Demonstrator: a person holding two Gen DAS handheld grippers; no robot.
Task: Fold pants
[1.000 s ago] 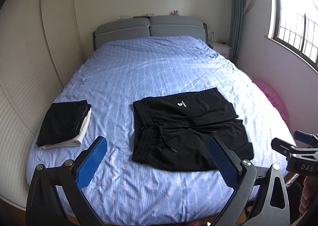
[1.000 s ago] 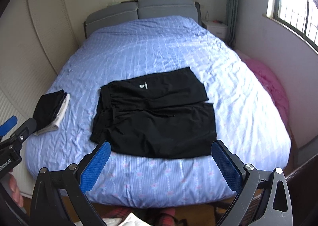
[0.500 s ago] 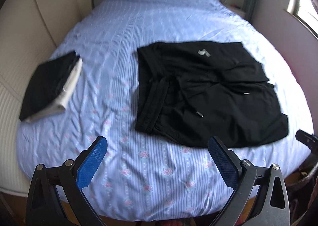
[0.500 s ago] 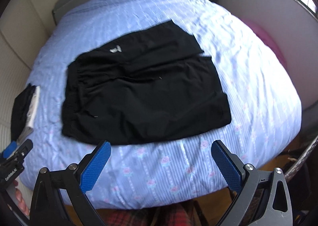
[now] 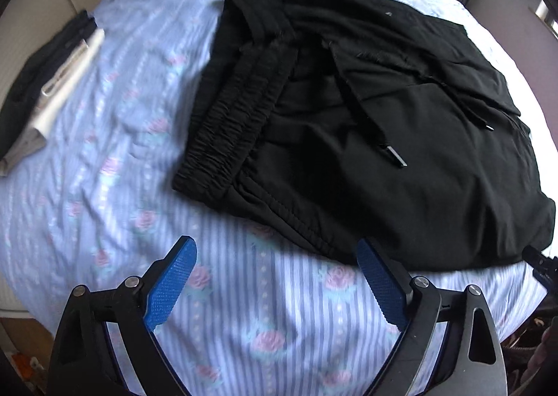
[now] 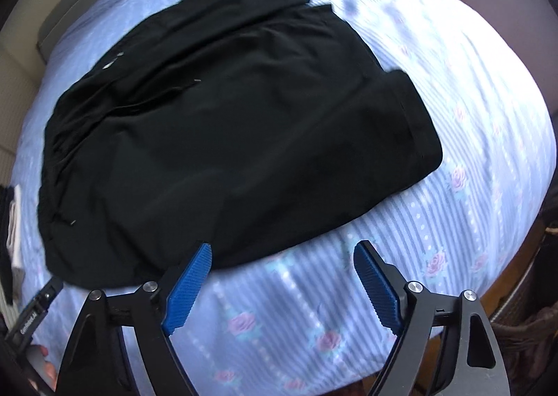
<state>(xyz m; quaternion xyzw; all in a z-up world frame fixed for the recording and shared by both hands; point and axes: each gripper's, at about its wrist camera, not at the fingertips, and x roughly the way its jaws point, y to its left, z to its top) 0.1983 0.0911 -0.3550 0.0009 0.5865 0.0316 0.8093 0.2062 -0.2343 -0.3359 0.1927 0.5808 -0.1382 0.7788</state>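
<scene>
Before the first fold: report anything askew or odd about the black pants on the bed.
The black pants lie unfolded on the bedsheet but not smooth: the elastic waistband is flipped over on itself and bunched, and the drawstring trails loose across the front. Nothing looks damaged or spilled.

Daylight falls from the right, bleaching the pale blue striped, rose-printed bedsheet (image 6: 488, 58) to glare along its right edge in both views; the black drawstring pants (image 5: 401, 138) read as near-featureless dark in the right view; motion blur softens everything; fisheye bending and dark vignetting crowd the corners.
</scene>
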